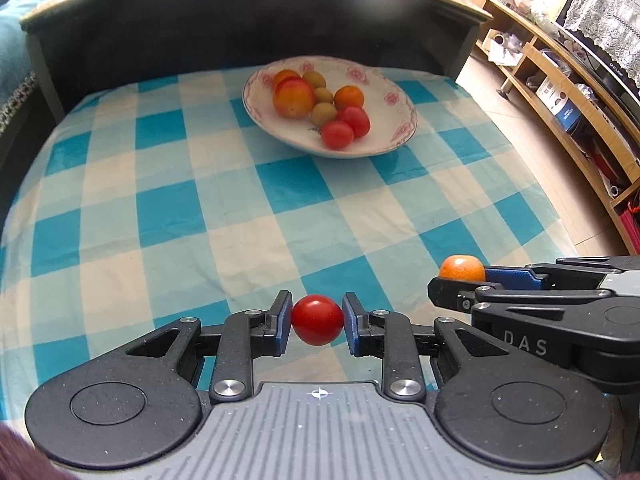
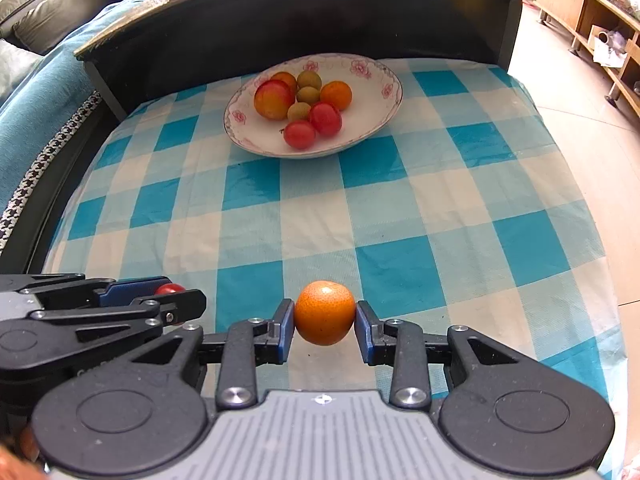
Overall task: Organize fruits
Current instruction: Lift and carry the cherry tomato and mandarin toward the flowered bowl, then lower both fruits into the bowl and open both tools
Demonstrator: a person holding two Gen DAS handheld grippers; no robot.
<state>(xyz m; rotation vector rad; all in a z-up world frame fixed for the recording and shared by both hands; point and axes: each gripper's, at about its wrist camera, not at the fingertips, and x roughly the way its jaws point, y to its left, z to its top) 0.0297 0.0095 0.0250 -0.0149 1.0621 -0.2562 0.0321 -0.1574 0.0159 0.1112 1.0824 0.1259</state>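
My left gripper (image 1: 317,322) is shut on a small red tomato (image 1: 317,319), held above the checked cloth. Beside it on the right, my right gripper (image 2: 325,314) is shut on a small orange (image 2: 325,312); that orange (image 1: 462,267) also shows at the right edge of the left wrist view. The tomato (image 2: 170,289) peeks out between the left fingers in the right wrist view. At the far side of the cloth sits a white flowered plate (image 1: 384,120) (image 2: 376,80) with several fruits: orange, red and green ones.
A blue and white checked cloth (image 1: 168,208) (image 2: 420,208) covers the low table. A dark raised edge (image 1: 200,24) runs behind the plate. A sofa with a teal cover (image 2: 36,92) is on the left, wooden shelves (image 1: 560,92) on the right.
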